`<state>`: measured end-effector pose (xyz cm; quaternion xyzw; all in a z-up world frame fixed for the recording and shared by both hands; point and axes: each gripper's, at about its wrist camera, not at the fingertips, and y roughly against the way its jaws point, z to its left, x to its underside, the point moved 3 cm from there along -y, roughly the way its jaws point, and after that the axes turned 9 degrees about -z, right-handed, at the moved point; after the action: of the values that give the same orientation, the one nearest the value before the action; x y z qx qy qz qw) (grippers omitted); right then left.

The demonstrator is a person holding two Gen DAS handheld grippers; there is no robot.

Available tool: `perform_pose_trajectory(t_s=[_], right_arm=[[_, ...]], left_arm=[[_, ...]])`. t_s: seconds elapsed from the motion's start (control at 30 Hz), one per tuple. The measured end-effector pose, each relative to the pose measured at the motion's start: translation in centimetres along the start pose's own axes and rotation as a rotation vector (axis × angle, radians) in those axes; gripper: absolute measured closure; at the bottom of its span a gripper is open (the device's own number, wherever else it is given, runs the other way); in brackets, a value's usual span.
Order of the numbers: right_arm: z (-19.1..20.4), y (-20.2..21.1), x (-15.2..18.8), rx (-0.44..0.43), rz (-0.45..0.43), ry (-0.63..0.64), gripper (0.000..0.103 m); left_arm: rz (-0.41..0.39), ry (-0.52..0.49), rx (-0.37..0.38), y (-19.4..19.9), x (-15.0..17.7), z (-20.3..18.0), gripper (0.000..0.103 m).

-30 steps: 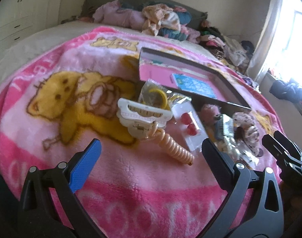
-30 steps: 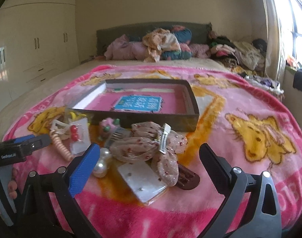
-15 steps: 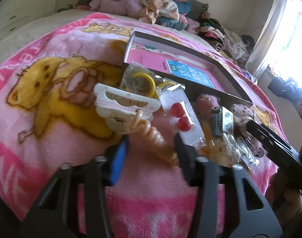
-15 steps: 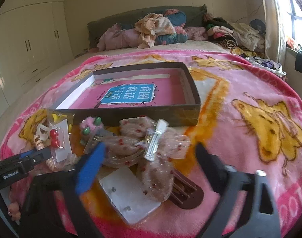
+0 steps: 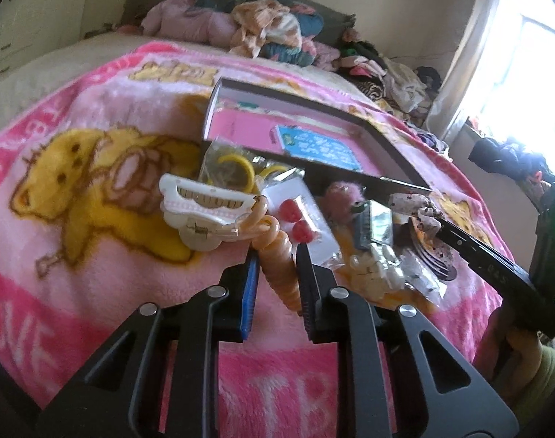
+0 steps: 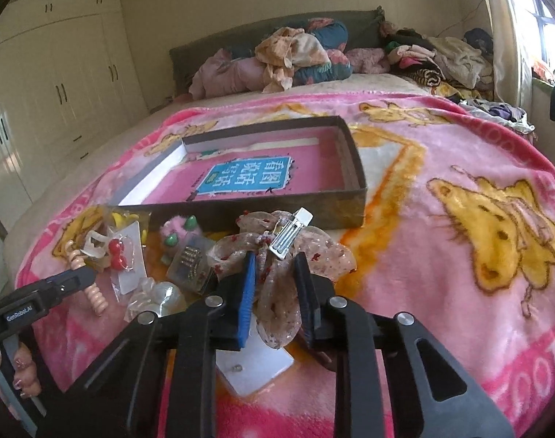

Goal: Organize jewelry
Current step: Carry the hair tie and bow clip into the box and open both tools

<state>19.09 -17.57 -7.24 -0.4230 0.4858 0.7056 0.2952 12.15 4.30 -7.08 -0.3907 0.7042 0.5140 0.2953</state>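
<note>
Left wrist view: left gripper (image 5: 275, 255) has its jaws pinched on the peach coil hair tie (image 5: 282, 270), which lies on the pink blanket (image 5: 106, 273). Far end of the coil touches the white claw clip (image 5: 200, 211). Just beyond the clip sits a clear bag with yellow rings (image 5: 230, 168). A card with two red beads (image 5: 299, 219) lies beside the right jaw. Further right: pink fuzzy clip (image 5: 343, 195), bagged comb clip (image 5: 372, 224). Dark shallow box (image 5: 386, 146) stands behind the pile, its floor pink with a blue label. Right gripper (image 5: 434, 219) enters from the right edge, its tip on the spotted gauze bow (image 5: 408, 202).

Right wrist view: right gripper (image 6: 275, 273) has its jaws closing on the lower folds of the spotted gauze bow (image 6: 277, 292); fabric is squeezed between the pads. A silver snap clip (image 6: 290, 233) sits on top of the bow. A white card (image 6: 255, 365) lies under the bow. Dark shallow box (image 6: 354, 160) is just behind. Left gripper (image 6: 84, 277) shows at lower left, on the coil hair tie (image 6: 95, 295), a hand (image 6: 22, 368) below it.
</note>
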Motion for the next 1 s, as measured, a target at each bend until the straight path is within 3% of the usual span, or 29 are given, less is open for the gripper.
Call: perform_pose_trajectory(t_s=[0.2, 0.47, 1.0], right_arm=[[-0.8, 1.8, -1.0, 0.015, -0.052, 0.008, 0.083], [-2.6, 1.4, -2.9, 0.04, -0.063, -0.022, 0.082], [-2.1, -2.3, -5.8, -0.014, -0.06, 0.019, 0.082]], left_arm=[[-0.066, -0.046, 0.003, 1.2, -1.6, -0.9, 0.09], [-0.102, -0.071, -0.009, -0.3, -4.7, -0.8, 0.09], [-0.091, -0.126, -0.047, -6.3, -9.0, -1.4, 0.089]])
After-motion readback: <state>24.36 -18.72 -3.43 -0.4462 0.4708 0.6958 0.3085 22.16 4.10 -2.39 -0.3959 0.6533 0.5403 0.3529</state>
